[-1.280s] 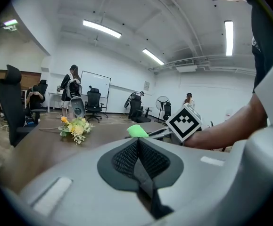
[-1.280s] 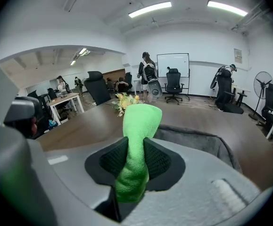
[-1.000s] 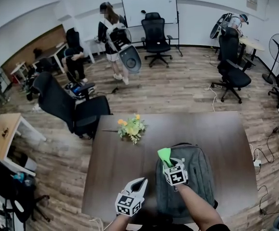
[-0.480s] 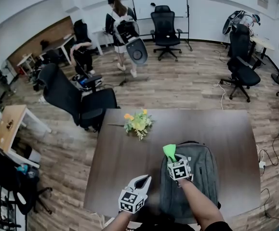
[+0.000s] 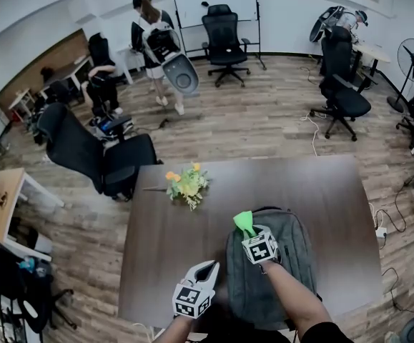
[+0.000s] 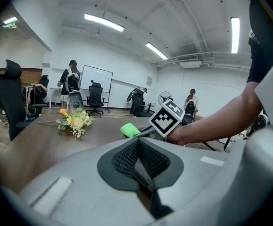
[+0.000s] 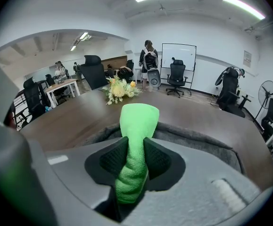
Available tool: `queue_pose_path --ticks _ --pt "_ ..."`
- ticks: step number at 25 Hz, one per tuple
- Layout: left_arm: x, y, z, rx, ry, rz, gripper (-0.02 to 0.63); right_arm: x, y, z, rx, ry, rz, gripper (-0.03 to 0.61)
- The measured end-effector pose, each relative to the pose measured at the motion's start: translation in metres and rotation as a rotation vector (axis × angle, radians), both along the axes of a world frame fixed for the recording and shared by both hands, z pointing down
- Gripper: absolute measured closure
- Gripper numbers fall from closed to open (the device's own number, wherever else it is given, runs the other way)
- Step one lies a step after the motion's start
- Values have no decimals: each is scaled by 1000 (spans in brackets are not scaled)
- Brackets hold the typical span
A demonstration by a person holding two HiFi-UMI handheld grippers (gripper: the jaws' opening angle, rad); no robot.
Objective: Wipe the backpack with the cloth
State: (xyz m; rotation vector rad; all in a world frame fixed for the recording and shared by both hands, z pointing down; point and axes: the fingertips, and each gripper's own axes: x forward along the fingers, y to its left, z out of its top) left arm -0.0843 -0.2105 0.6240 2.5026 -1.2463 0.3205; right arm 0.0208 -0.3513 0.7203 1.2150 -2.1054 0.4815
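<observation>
Right gripper view showed the right tool point(image 7: 135, 160) pinching the soft, light cloth point(image 7: 139, 119) mid-fold over the limp backpack point(image 7: 207, 144) on the tabletop point(image 7: 72, 119). The left tool point(image 6: 137, 160) sat pressed together, seemingly empty.

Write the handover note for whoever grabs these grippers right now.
Right gripper: jaws shut on the green cloth, held over the top end of the grey backpack.
Left gripper: jaws shut, empty, left of the backpack over the table.
Done: cloth is in the jaws. How much is wiped can't be told.
Left: wipe the backpack's surface.
</observation>
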Motion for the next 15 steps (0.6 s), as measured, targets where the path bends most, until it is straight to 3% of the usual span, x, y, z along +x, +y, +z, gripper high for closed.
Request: queue_pose_path --ticks 9,15 --pt "22 -6 8 -5 -10 69 594 52 -11 6 3 91 71 476" --pt "32 -10 6 5 -12 98 594 76 -6 -6 -7 82 115 476"
